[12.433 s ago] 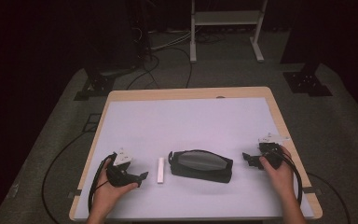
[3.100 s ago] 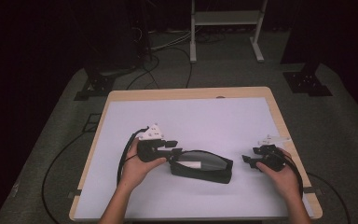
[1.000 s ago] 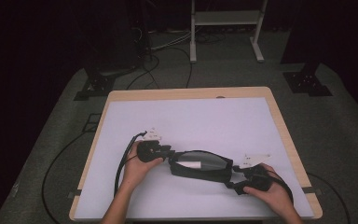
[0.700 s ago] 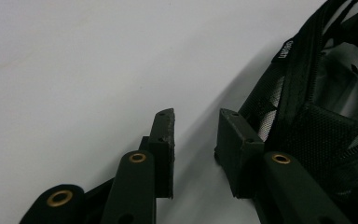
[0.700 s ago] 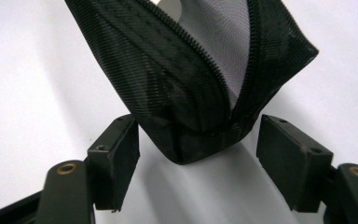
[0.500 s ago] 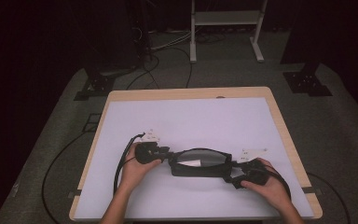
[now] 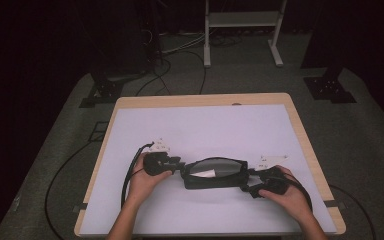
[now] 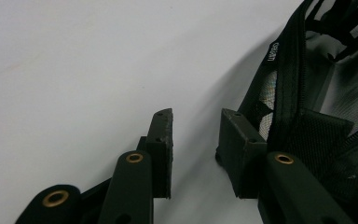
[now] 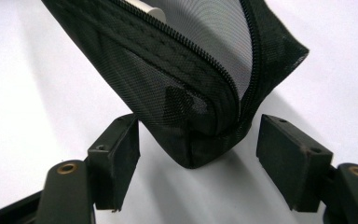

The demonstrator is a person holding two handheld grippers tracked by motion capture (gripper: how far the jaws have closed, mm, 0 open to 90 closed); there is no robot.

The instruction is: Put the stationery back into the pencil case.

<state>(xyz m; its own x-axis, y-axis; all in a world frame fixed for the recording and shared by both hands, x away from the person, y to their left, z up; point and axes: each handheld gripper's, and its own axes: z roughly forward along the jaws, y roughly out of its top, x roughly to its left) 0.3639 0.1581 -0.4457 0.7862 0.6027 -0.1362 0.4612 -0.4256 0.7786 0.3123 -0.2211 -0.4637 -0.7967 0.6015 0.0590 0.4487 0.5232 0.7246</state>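
The pouch (image 7: 215, 173) lies on the white table (image 7: 205, 125), near its front edge, with one gripper at each end of it. The left gripper (image 8: 193, 140) has its jaws apart; one pad (image 8: 240, 149) touches the outside of the pouch's left end, and nothing sits between the two pads. The right gripper (image 9: 198, 158) also stands with jaws apart, and the right corner of the pouch pokes into the gap without being squeezed.

The danger, I judge, is a bad bite. If the right jaws close now, they catch only the rounded corner, and the soft mesh may slip out when pulled. The left jaws, if they close, would meet on air beside the pouch (the fabric is outside them). A pull from one side alone would drag the light pouch over the smooth table.

The pouch is long and flat, of black mesh with a thick stitched rim and a zipper (image 9: 200, 60) along the top. A white thing (image 7: 206, 173) shows inside it.
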